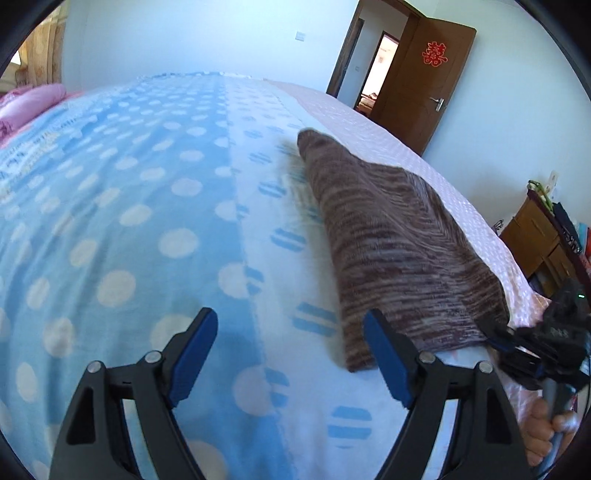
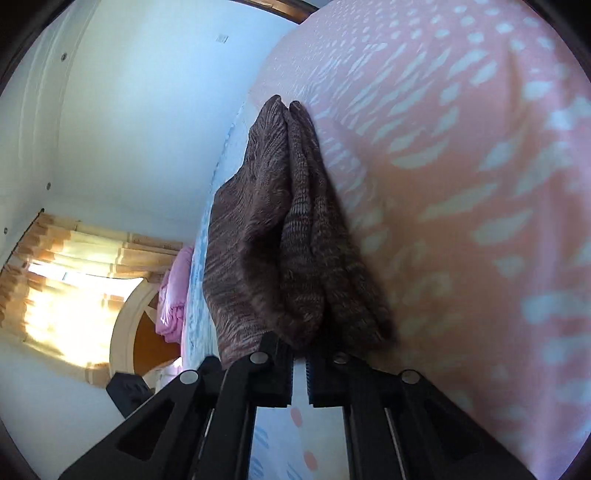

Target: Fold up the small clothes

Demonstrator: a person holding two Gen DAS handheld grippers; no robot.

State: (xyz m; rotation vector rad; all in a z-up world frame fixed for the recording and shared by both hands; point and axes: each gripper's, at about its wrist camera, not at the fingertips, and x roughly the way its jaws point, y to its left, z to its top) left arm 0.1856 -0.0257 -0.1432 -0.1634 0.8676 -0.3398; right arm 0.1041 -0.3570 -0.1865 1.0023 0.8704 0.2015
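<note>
Brown knit garment, marled in lighter streaks, folded lengthwise into a long narrow wedge. It lies along the right part of the bed, over the seam between blue-dotted and pink covers, its narrow end pointing away. The right wrist view shows stacked layers, apparently three, their near end pinched and raised.

A pale blue blanket with white polka dots fills the left and centre of the left wrist view, beside a pink sheet with white flecks running to the right. At the upper right a brown wooden door with a red paper cutout stands open in the plain white wall. A brown wooden cabinet stands at the right edge, and orange-and-cream curtains glow with daylight at the right wrist view's lower left.
</note>
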